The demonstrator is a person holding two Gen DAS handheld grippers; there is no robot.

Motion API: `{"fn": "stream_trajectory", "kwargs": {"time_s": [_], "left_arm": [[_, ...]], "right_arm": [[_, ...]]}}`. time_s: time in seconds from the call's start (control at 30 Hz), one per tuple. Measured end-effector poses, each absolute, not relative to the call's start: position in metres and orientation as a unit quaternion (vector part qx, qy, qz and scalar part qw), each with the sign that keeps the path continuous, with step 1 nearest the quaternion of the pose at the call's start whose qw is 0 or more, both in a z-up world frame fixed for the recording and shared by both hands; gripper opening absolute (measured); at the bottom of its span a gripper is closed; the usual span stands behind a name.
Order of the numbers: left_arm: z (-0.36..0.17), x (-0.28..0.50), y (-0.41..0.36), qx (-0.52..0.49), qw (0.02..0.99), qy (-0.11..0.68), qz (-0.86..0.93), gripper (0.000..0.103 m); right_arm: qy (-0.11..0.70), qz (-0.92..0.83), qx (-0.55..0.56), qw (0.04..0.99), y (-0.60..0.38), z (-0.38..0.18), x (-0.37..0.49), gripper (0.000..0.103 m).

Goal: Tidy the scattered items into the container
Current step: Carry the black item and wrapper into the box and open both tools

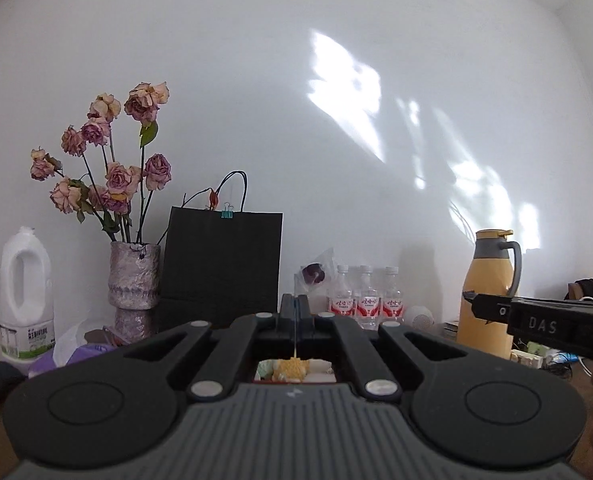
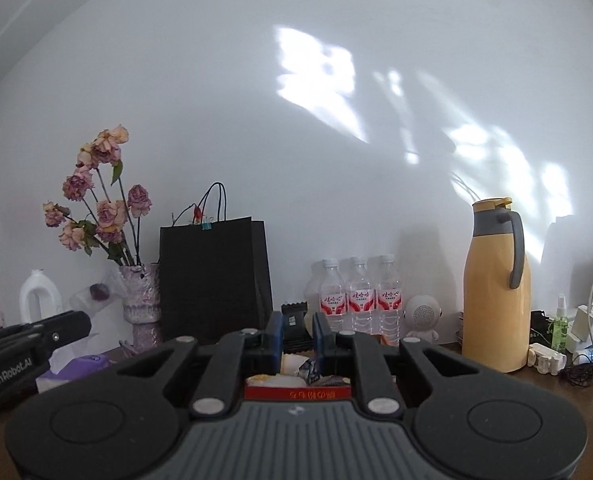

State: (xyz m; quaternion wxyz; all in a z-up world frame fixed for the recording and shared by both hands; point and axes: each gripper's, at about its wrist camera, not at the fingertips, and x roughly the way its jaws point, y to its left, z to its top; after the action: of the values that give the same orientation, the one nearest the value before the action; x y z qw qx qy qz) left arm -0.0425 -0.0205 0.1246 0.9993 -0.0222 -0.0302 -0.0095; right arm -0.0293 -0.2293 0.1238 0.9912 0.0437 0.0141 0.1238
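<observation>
red-rimmed box [image 2: 296, 393] holds wrappers; right gripper [image 2: 297, 326] clamps dark packet [image 2: 295, 326]; left gripper [image 1: 295, 312] together

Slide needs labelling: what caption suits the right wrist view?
Right gripper holds a dark snack packet upright above the red container, with water bottles and a yellow thermos behind.

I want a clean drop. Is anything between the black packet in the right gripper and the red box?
Nothing visible does. The black packet sits in the right gripper, and the red box lies open just below, with wrappers already inside.
</observation>
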Motion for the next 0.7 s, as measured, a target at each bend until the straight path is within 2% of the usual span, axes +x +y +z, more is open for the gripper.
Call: {"fn": "stream_trajectory", "kwargs": {"time_s": [0.17,0.23,0.33,0.47,0.7], "left_arm": [[0.158,0.069,-0.004,-0.006,0.997,0.069,-0.041,0.001],[0.161,0.108,-0.010,0.045,0.993,0.107,-0.033,0.001],[0.159,0.164,-0.006,0.037,0.979,0.193,-0.054,0.001],[0.136,0.235,0.011,-0.045,0.945,0.312,-0.085,0.001],[0.086,0.287,0.013,-0.043,0.915,0.393,-0.080,0.001]], "right_arm": [[0.086,0.158,0.069,0.981,-0.246,0.168,0.078,0.014],[0.128,0.177,0.059,0.974,-0.244,0.182,0.122,0.014],[0.197,0.189,0.025,0.962,-0.235,0.186,0.181,0.014],[0.311,0.187,0.022,0.931,-0.225,0.161,0.256,0.014],[0.435,0.183,0.030,0.881,-0.196,0.095,0.333,0.014]]}}
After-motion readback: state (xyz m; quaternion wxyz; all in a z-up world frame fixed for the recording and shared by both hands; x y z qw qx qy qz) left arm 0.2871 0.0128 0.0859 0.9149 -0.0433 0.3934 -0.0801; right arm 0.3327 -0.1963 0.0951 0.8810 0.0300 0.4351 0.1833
